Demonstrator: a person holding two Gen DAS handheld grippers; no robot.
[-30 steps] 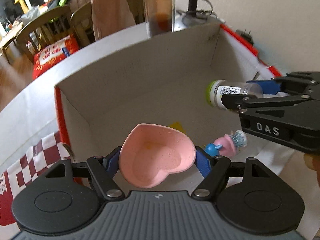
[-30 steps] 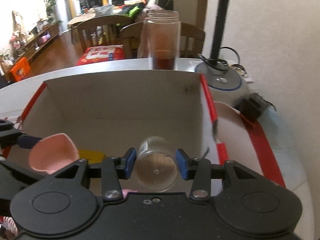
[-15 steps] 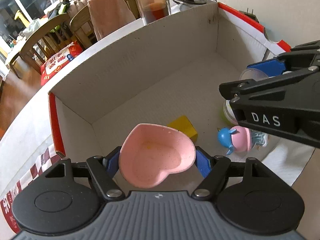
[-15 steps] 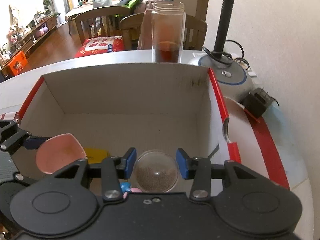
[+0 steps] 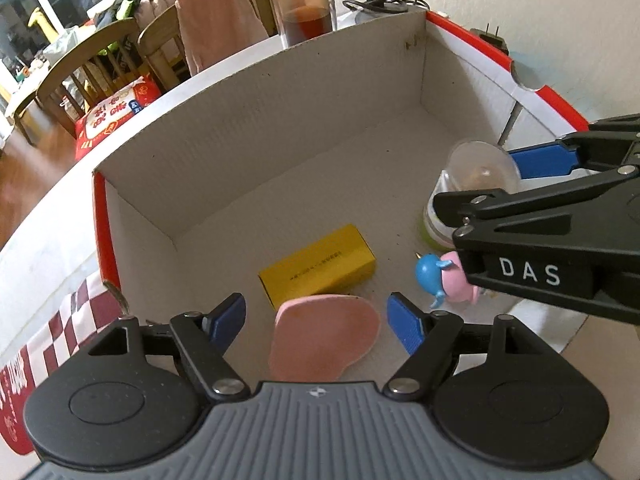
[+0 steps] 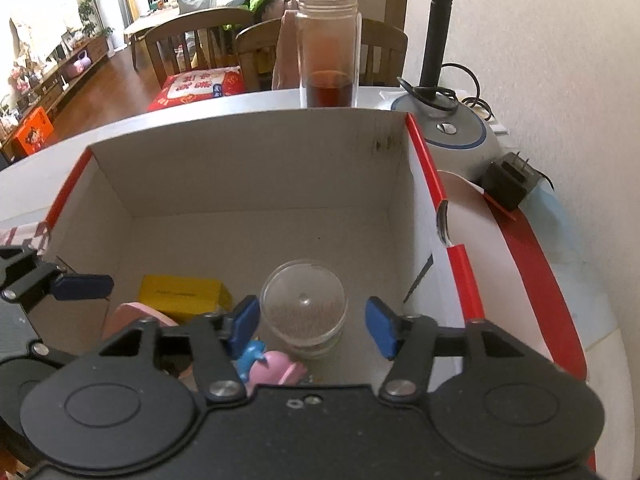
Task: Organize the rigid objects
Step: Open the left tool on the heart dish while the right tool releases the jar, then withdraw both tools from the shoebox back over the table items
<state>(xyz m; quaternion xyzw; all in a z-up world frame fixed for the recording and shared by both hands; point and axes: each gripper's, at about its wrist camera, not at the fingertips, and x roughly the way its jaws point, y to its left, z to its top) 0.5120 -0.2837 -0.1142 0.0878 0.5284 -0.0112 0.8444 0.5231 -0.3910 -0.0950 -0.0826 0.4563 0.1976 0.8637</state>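
Note:
An open cardboard box point(image 5: 280, 120) point(image 6: 248, 168) with red edges fills both views. Face down on its floor lies a pink heart-shaped dish point(image 5: 324, 336) point(image 6: 132, 316), under my left gripper point(image 5: 316, 316), which is open and clear of it. A clear plastic jar point(image 6: 304, 308) point(image 5: 472, 176) stands on its green end by the right wall. My right gripper point(image 6: 312, 320) point(image 5: 492, 184) straddles it with jaws opening and pads off the jar. A yellow box point(image 5: 320, 268) point(image 6: 180, 292) and a pink-and-blue toy whale point(image 5: 440, 276) point(image 6: 272, 364) also lie inside.
A tall glass jar of dark liquid point(image 6: 328, 60) point(image 5: 304, 4) stands behind the box. A lamp base point(image 6: 452, 136) and a black plug adapter point(image 6: 508, 180) sit to its right by the wall. A red checkered cloth point(image 5: 60, 320) lies left of the box. Chairs stand beyond the table.
The left gripper has let go of the pink dish, which now lies face down on the box floor. The right gripper set the jar upright, and its jaws have parted from it.

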